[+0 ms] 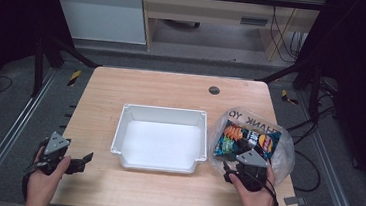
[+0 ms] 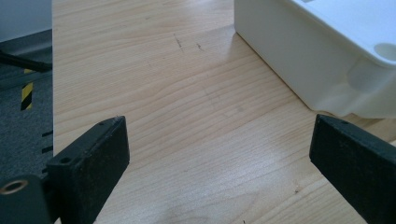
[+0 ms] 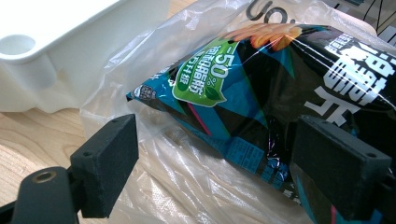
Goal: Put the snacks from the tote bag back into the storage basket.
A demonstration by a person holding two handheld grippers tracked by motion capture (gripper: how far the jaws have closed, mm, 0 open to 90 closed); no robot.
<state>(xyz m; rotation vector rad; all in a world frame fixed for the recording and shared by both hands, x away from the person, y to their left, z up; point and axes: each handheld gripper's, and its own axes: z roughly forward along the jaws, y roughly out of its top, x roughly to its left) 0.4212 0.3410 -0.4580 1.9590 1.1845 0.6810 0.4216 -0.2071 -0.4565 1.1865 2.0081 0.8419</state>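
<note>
A clear plastic bag (image 1: 280, 156) lies at the table's right side with a black and teal snack packet (image 1: 248, 138) inside it. My right gripper (image 1: 246, 162) is at the bag's near edge, held in a hand. In the right gripper view, my right gripper (image 3: 217, 140) stands open, with the packet's (image 3: 261, 93) lower corner and crinkled plastic (image 3: 187, 186) between the jaws; the pads are not pressing it. A white tub (image 1: 118, 135) sits empty at the table's middle. My left gripper (image 1: 84, 160) is open over bare wood at the front left, seen as (image 2: 224, 135) in its own view.
The wooden table (image 1: 172, 89) has a small dark round hole (image 1: 214, 90) near its far edge. The tub's corner (image 2: 327, 70) is up and to the right of my left jaws. A small grey piece (image 1: 294, 200) lies at the table's front right corner. Cables trail on the floor at the right.
</note>
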